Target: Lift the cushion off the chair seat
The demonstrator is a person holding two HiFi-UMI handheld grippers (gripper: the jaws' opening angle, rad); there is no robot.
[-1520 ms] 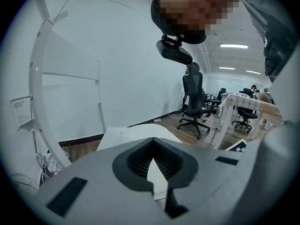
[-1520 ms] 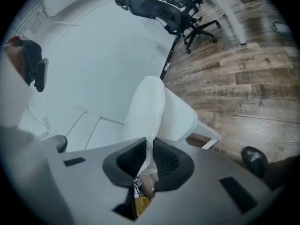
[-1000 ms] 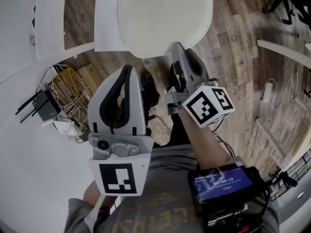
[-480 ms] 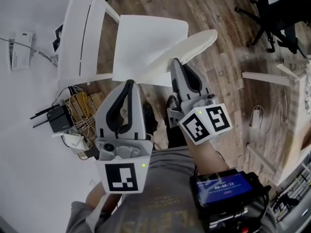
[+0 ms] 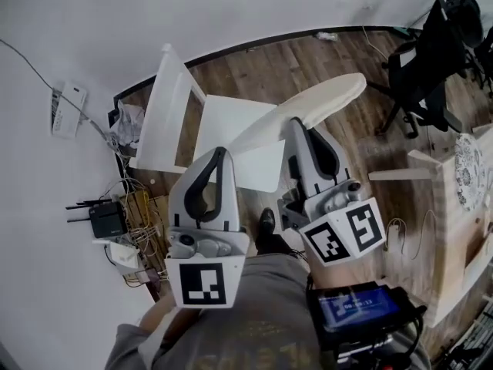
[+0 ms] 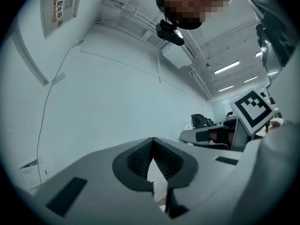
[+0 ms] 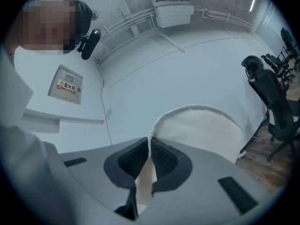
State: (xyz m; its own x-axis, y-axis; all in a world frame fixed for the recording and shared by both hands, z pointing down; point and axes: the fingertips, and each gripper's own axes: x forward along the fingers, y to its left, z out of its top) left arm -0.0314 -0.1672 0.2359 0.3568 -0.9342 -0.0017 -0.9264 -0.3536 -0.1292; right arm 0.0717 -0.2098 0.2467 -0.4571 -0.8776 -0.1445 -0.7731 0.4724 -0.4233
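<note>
Cushion [image 5: 312, 105] up at a tilt over the white chair seat [image 5: 231, 160] — held by both grippers.
Right gripper [image 5: 296, 123] jaws pinch its near rim; left gripper [image 5: 218, 153] jaws press on a pale sliver — the cushion's lower end.

The pale grey left gripper [image 5: 219, 154] and right gripper [image 5: 296, 124] have black-padded jaws and black-and-white marker cubes [image 5: 344, 233].

This looks like an office workroom. Black swivel chairs [image 5: 427, 60] stand on plank flooring [image 5: 262, 68], and a router [image 5: 105, 220] sits amid loose cables [image 5: 132, 200]. Strip lights [image 6: 227, 68] run overhead.
</note>
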